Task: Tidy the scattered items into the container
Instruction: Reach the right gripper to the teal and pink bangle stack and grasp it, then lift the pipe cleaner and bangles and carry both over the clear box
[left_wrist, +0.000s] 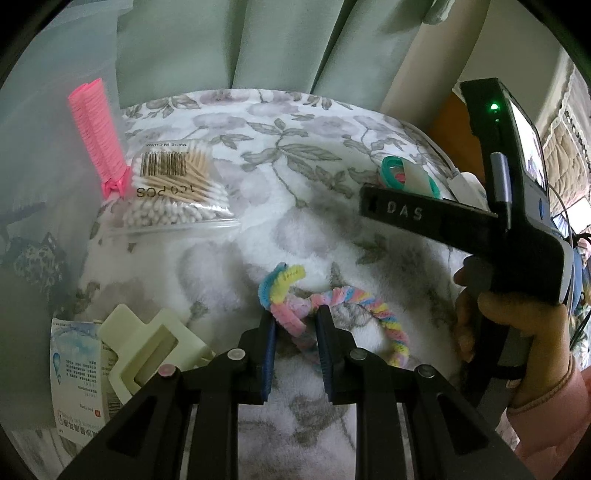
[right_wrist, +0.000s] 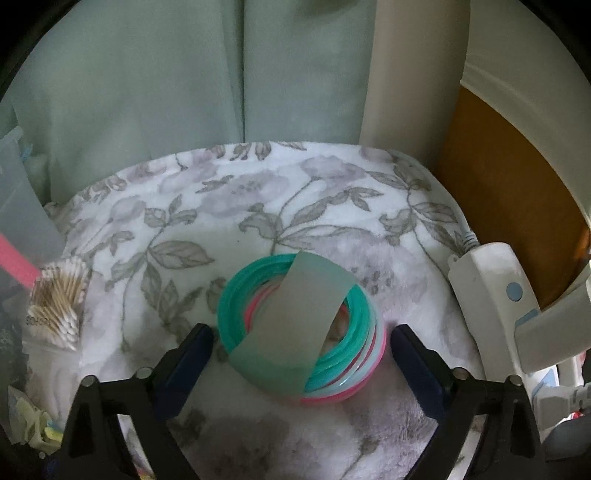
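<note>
In the left wrist view my left gripper (left_wrist: 297, 332) is shut on a twisted pastel pipe-cleaner braid (left_wrist: 354, 299), and its pads pinch the pink loop at the braid's left end. The braid lies on the floral blanket (left_wrist: 288, 155). In the right wrist view my right gripper (right_wrist: 303, 350) stands open, its fingers either side of a banded stack of teal and pink rings (right_wrist: 354, 321), with small gaps on both sides. The translucent container (left_wrist: 55, 155) is at the far left, and a pink hair roller (left_wrist: 98, 136) stands against it.
A bag of cotton swabs (left_wrist: 173, 192) lies beside the container. A cream claw clip (left_wrist: 147, 343) and a small printed box (left_wrist: 75, 373) lie at the lower left. A white power strip (right_wrist: 491, 288) runs along the blanket's right edge. Green curtains (right_wrist: 166, 92) hang behind.
</note>
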